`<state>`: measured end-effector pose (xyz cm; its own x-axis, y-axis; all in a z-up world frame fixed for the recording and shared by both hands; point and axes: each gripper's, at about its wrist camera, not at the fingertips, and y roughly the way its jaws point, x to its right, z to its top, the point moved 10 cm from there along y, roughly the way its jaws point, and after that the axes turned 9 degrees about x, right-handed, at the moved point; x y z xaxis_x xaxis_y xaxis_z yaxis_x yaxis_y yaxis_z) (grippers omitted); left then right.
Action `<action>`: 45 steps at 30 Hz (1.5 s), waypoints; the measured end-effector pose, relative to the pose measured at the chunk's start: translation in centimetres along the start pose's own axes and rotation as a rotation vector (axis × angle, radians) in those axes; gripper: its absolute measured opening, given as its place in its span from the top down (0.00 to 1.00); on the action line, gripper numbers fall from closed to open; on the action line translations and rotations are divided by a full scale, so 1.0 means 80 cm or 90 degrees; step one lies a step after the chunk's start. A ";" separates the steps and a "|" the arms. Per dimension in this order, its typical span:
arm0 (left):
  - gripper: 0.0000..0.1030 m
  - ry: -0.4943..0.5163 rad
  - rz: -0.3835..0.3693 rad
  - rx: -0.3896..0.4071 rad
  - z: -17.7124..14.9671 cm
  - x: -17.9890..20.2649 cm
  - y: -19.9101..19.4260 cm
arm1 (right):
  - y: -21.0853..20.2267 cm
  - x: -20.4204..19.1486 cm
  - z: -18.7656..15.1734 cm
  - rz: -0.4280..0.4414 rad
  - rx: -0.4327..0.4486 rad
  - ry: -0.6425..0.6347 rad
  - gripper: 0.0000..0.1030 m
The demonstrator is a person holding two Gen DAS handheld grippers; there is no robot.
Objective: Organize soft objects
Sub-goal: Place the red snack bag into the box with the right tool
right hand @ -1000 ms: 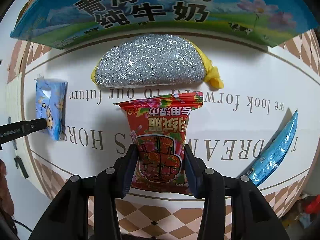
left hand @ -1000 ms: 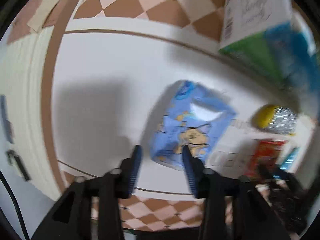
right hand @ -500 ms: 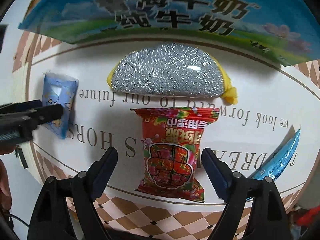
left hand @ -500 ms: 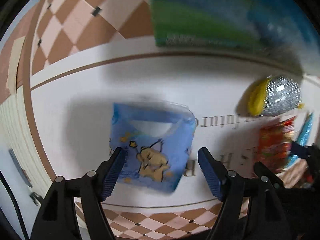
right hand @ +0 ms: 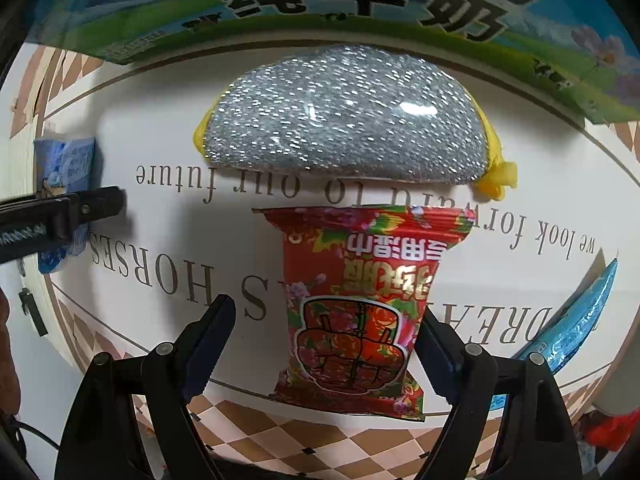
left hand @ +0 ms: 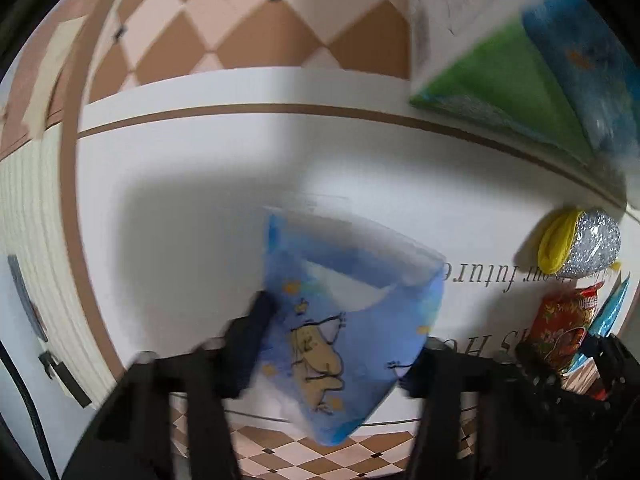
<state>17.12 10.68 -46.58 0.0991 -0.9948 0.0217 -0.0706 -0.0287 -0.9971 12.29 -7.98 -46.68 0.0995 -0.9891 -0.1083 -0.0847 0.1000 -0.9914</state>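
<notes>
A blue tissue pack with a cartoon print (left hand: 344,332) lies on the white tablecloth (left hand: 192,208), between the fingers of my left gripper (left hand: 334,344), which is open around its near end. It also shows at the far left of the right wrist view (right hand: 66,168). A red snack packet (right hand: 360,304) lies between the fingers of my right gripper (right hand: 324,344), which is open. Beyond it lies a silver and yellow scouring pad (right hand: 348,116), also in the left wrist view (left hand: 580,246). The left view is blurred.
A large milk carton box with green and blue print (right hand: 320,4) stands behind the pad, also at the upper right of the left wrist view (left hand: 520,60). A blue foil packet (right hand: 576,316) lies at the right. The cloth's checkered border (right hand: 320,440) runs along the near edge.
Both grippers were shut a second ago and have opened wide. The right gripper let go of the red packet. The left gripper has moved forward around the tissue pack.
</notes>
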 end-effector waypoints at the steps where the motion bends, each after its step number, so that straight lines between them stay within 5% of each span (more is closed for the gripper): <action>1: 0.67 -0.007 -0.011 0.002 -0.003 -0.003 -0.004 | -0.005 0.013 0.001 -0.012 0.005 -0.002 0.35; 2: 0.72 -0.012 -0.020 0.004 -0.007 -0.005 -0.008 | -0.009 0.022 0.001 -0.024 0.010 -0.006 0.48; 3: 0.76 -0.015 -0.029 0.007 -0.010 -0.005 -0.013 | -0.014 0.028 0.003 -0.021 0.013 -0.006 0.51; 10: 0.81 -0.021 -0.090 0.038 -0.034 0.000 -0.041 | -0.058 0.048 -0.002 0.042 0.036 0.021 0.54; 18: 0.82 0.016 -0.187 0.122 -0.017 0.092 -0.175 | -0.199 0.038 0.008 0.129 0.126 0.008 0.55; 23: 0.82 0.053 -0.210 0.169 0.051 0.154 -0.251 | -0.296 0.026 0.057 0.174 0.192 0.013 0.55; 27: 0.82 0.052 -0.176 0.182 0.112 0.164 -0.261 | -0.323 0.008 0.108 0.172 0.227 0.018 0.55; 36: 0.82 0.020 -0.129 0.097 0.206 0.148 -0.199 | -0.254 0.047 0.238 0.069 0.197 0.067 0.55; 45: 0.81 0.062 -0.091 0.034 0.211 0.179 -0.133 | -0.168 0.140 0.268 -0.027 0.102 0.093 0.55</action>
<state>36.07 -1.59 -36.92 0.0068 -0.9858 0.1677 -0.0100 -0.1677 -0.9858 35.76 -18.08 -36.11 -0.0466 -0.9967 -0.0667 0.0770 0.0630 -0.9950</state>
